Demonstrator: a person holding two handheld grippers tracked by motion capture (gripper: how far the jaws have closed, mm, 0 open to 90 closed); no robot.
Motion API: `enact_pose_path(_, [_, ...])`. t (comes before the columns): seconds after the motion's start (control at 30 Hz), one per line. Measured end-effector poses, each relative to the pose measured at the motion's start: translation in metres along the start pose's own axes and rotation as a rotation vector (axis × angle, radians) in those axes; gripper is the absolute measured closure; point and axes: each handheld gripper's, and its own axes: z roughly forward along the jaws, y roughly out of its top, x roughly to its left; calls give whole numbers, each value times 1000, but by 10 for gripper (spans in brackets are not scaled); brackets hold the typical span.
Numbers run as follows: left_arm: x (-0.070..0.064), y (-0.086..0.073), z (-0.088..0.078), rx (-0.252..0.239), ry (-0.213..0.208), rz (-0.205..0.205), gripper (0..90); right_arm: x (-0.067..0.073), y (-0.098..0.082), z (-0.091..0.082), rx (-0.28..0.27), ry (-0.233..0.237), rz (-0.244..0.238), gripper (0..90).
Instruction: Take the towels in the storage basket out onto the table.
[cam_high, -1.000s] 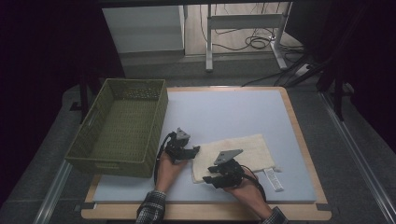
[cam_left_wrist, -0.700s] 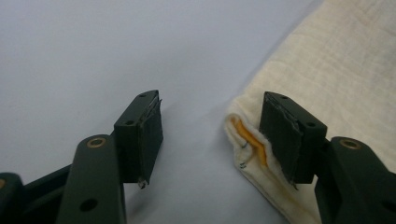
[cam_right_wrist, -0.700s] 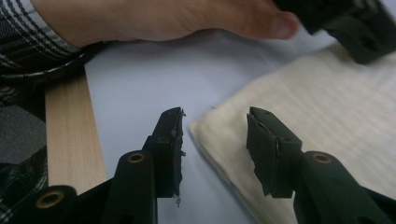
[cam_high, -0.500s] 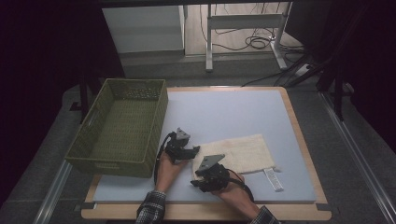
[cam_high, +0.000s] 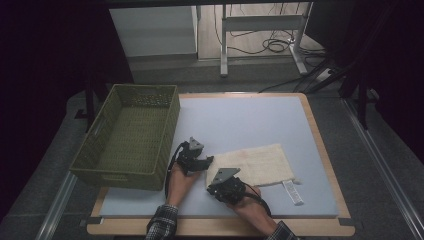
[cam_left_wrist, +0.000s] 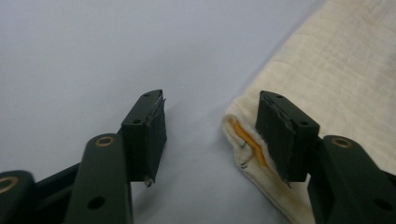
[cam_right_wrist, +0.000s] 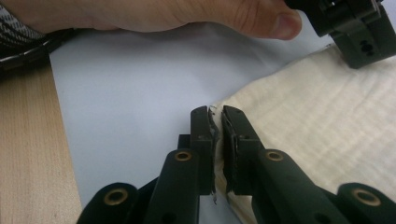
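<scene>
So the right gripper (cam_right_wrist: 217, 114) has just pinched the cream towel's (cam_high: 255, 165) near-left corner. Left gripper (cam_left_wrist: 210, 126) gapes astride the far-left corner, towel stretching rightward.

Cloth (cam_high: 255, 164): cream woven fabric, crinkled gauze-like texture, matt; stitched hem with orange lining at corner (cam_left_wrist: 247, 142); table mat (cam_high: 250, 120): pale blue-grey, smooth, matt; table edge (cam_high: 320, 150): light wood, visible grain; basket (cam_high: 127, 137): olive-green wicker-look weave, rough, matt; left gripper (cam_high: 196, 161) and right gripper (cam_high: 226, 184): black matt plastic bodies, brass-coloured rivets; pads (cam_left_wrist: 280, 135): dark rubbery, worn; sleeve (cam_high: 162, 225): checked fabric.
</scene>
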Motion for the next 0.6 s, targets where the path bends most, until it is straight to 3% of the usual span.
enact_pose_path(0.07, [-1, 0, -1, -5, -4, 7, 472, -1, 0, 0, -2, 4, 2, 837])
enact_pose_path(0.13, [-3, 0, -1, -7, -40, 54, 703, -2, -1, 0, -11, 13, 17, 838])
enact_pose_path(0.23, [-5, 0, -1, -7, -50, 79, 833, -3, -2, 0, -19, 22, 33, 839])
enact_pose_path(0.37, [-6, 0, -1, -5, -51, 71, 859, -5, -2, 0, -19, 32, 47, 839])
enact_pose_path(0.6, [-6, 6, -4, -33, -37, 3, 865, -9, 1, -3, -22, 52, 65, 843])
